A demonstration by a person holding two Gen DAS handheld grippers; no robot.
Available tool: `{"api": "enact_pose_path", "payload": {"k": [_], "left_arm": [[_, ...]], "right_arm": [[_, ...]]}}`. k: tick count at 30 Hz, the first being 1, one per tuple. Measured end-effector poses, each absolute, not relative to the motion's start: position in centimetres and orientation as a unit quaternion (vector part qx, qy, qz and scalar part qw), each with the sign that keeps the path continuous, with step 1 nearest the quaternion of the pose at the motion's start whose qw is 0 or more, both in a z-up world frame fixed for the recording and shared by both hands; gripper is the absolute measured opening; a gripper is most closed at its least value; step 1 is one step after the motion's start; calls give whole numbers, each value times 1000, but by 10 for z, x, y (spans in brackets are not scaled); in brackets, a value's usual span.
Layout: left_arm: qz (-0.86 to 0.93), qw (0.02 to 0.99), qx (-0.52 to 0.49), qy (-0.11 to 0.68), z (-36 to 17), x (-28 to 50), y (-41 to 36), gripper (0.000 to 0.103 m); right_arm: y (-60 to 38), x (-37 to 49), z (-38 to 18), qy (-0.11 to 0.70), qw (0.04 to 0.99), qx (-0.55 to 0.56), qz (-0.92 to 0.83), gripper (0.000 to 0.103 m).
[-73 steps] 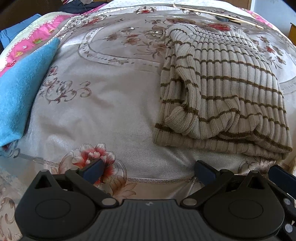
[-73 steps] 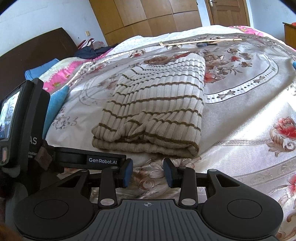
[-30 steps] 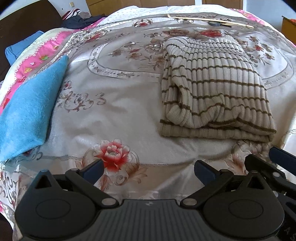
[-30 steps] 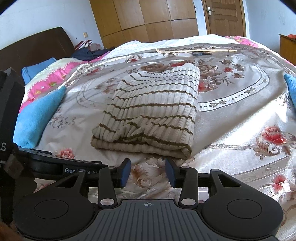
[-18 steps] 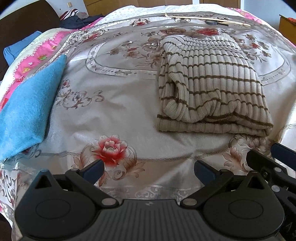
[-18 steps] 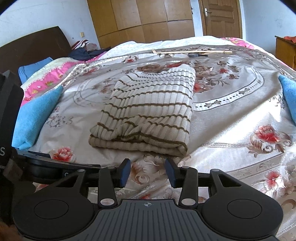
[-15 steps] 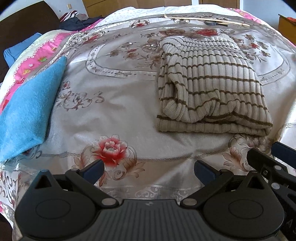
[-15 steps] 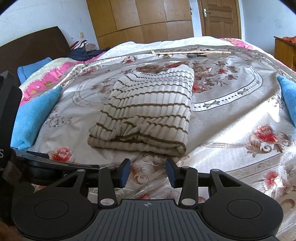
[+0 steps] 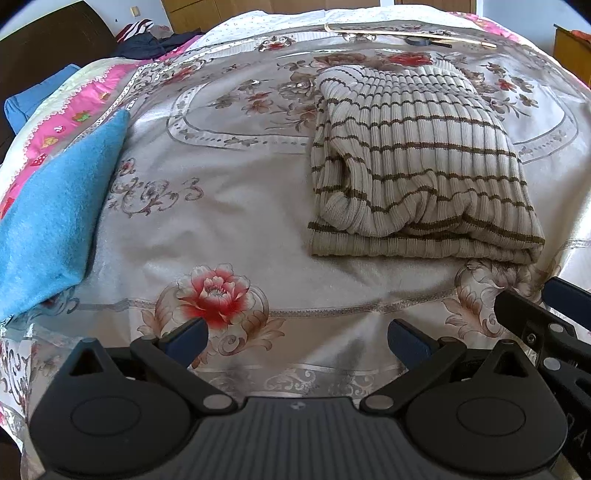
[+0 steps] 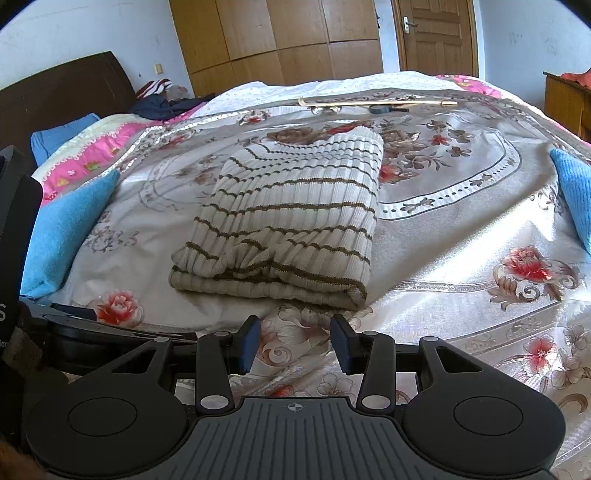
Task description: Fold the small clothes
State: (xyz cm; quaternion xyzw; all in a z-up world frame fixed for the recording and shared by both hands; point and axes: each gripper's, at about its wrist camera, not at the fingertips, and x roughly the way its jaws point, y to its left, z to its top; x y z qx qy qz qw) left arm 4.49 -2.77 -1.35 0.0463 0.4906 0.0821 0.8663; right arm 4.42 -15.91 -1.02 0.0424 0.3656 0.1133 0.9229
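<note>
Sweater (image 9: pixel 413 162) folded; door (image 10: pixel 436 35) right-view only.

Folded striped sweater (image 10: pixel 291 225) on bedspread (image 10: pixel 461 236) — right gripper (image 10: pixel 294 343) parted, empty.

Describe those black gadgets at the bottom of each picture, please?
Each is a matte black plastic hand-held gripper. The left gripper and right gripper share a ribbed centre plate bearing a small crosshair mark, two round discs, silver pivot pins and dark blue finger pads. No cables or sleeves show.
</note>
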Motion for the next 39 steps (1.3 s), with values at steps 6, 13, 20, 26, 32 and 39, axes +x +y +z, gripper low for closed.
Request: {"api": "enact_pose_path", "payload": {"k": [6, 13, 20, 26, 32, 39], "left_arm": [[84, 868, 52, 486, -13, 44, -29, 103], [80, 866, 46, 492, -14, 45, -27, 103], [78, 864, 44, 496, -15, 47, -28, 103], [76, 863, 44, 498, -16, 47, -28, 103], [71, 862, 42, 500, -16, 47, -29, 103], [69, 861, 40, 502, -16, 47, -29, 103]], "right_arm": [[-159, 44, -10, 366, 923, 43, 113, 41], [-159, 44, -11, 366, 923, 42, 113, 41], [-159, 44, -11, 366, 923, 42, 113, 41], [-158, 44, -11, 366, 923, 43, 113, 41], [-161, 43, -12, 362, 924, 46, 114, 41], [-161, 44, -11, 363, 923, 45, 115, 41]]}}
